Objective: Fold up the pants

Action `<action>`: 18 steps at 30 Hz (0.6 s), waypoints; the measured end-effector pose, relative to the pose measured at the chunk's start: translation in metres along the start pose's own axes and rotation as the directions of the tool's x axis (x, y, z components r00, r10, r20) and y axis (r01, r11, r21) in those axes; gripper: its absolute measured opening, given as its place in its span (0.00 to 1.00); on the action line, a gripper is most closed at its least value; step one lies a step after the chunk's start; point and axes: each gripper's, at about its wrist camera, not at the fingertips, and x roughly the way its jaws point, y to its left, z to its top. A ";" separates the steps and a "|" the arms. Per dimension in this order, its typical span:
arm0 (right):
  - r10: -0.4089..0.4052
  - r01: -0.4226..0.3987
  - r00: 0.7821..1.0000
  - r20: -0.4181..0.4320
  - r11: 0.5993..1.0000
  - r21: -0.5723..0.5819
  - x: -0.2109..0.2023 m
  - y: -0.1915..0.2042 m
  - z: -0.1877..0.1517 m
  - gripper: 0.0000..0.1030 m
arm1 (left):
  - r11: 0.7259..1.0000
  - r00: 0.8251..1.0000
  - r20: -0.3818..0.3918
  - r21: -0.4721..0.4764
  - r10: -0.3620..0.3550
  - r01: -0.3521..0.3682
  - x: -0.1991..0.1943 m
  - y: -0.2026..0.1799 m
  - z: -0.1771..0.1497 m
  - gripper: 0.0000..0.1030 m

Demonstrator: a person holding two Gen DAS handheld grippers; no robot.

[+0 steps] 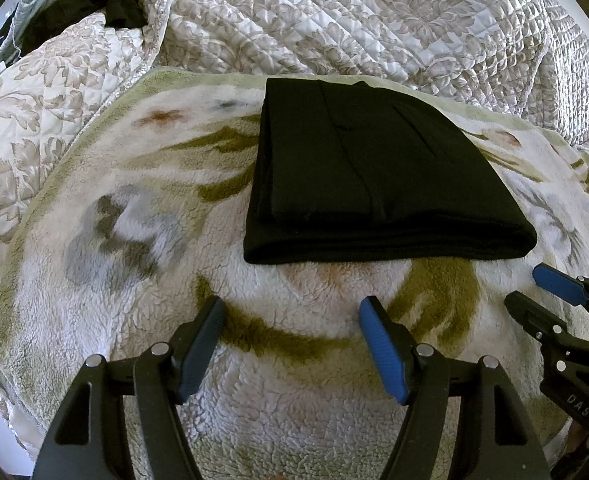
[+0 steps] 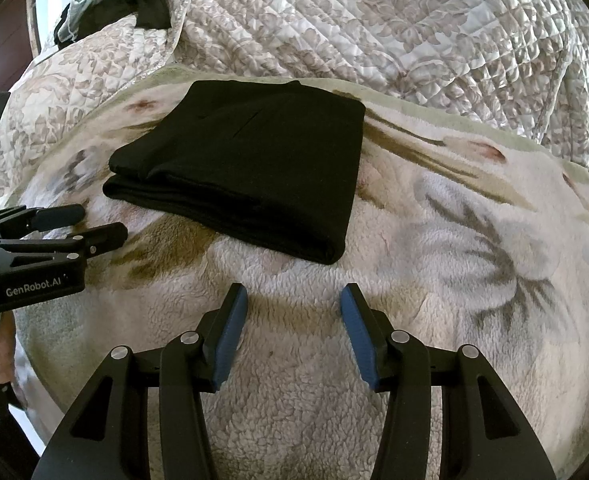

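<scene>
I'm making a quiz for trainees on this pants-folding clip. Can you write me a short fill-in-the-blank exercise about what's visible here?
1. The pants are ____ in colour.
2. They lie folded on a fleece blanket, and neither the left gripper nor the right gripper is ____ them.
3. Both grippers' jaws stand ____, with nothing between them.
4. Beyond the blanket lies a ____ bedspread with a floral pattern.

Missing words: black; touching; open; quilted

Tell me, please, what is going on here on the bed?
A person holds two grippers over a fleece blanket on a bed. The black pants lie on it folded into a neat rectangle. The left gripper and right gripper are both open, empty and short of the pants.
</scene>
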 end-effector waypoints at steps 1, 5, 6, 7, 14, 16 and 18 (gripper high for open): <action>-0.001 0.001 1.000 0.002 1.000 0.000 0.000 0.000 0.000 0.48 | 1.000 1.000 0.000 0.000 0.000 0.000 0.000 0.000 0.000 0.70; -0.002 0.002 1.000 0.010 1.000 -0.001 0.001 0.000 -0.001 0.49 | 1.000 1.000 0.000 0.001 0.000 0.000 0.000 0.000 0.000 0.70; -0.002 0.002 1.000 0.011 1.000 -0.001 0.000 0.001 -0.002 0.49 | 1.000 1.000 0.000 0.001 0.000 0.000 0.000 0.000 0.000 0.70; -0.002 0.002 1.000 0.010 1.000 0.000 0.000 0.000 -0.001 0.49 | 1.000 1.000 -0.001 0.000 0.000 0.000 0.000 0.000 0.000 0.70; 0.001 0.000 1.000 0.029 1.000 -0.007 0.000 0.000 -0.003 0.49 | 1.000 1.000 -0.003 -0.008 -0.002 0.002 0.000 0.001 0.001 0.71; 0.000 0.001 0.999 0.035 1.000 -0.007 -0.001 0.001 -0.004 0.49 | 1.000 1.000 -0.002 -0.008 -0.002 0.002 0.000 0.001 -0.001 0.71; -0.005 0.005 0.999 0.043 1.000 -0.011 -0.001 0.002 -0.005 0.49 | 1.000 1.000 -0.003 -0.009 -0.003 0.003 0.000 0.001 -0.001 0.71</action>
